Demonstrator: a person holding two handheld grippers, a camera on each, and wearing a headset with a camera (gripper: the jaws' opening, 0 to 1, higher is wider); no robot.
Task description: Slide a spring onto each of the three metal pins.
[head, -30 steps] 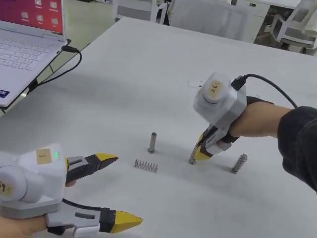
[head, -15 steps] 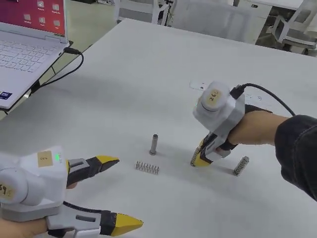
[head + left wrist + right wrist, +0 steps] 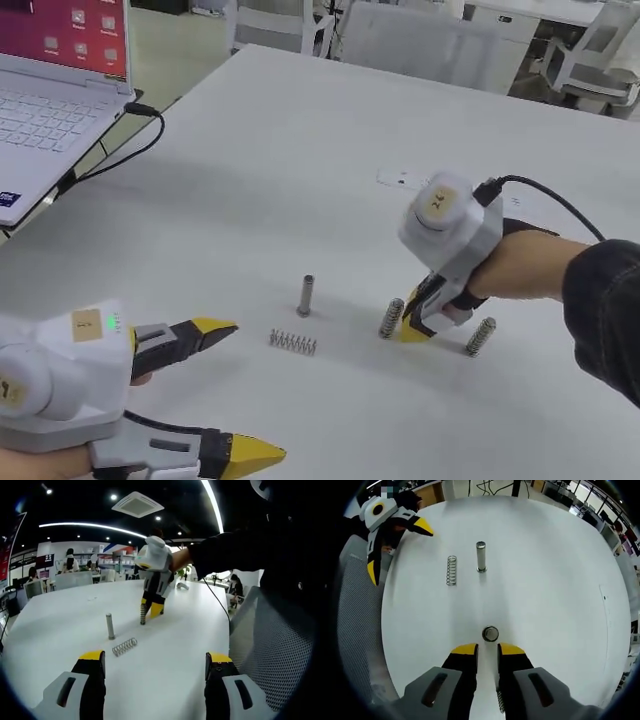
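Note:
A bare metal pin (image 3: 306, 296) stands upright mid-table, with a loose spring (image 3: 293, 343) lying on its side just in front of it. To the right, a pin wearing a spring (image 3: 390, 318) stands beside my right gripper (image 3: 413, 328). In the right gripper view the jaws show a narrow gap with nothing between them, just short of that pin's top (image 3: 490, 633). A second sprung pin (image 3: 481, 336) stands further right. My left gripper (image 3: 238, 390) hovers wide open at the lower left, well short of the loose spring (image 3: 124, 646) and the bare pin (image 3: 110, 626).
An open laptop (image 3: 40, 100) sits at the table's far left, its black cable (image 3: 130, 150) trailing off the edge. A black cable (image 3: 550, 195) runs from my right gripper. Chairs (image 3: 590, 60) stand beyond the far edge.
My right gripper has let go of the spring on the middle pin and drawn back slightly to the right; the spring stays on the pin. The left gripper has barely moved.

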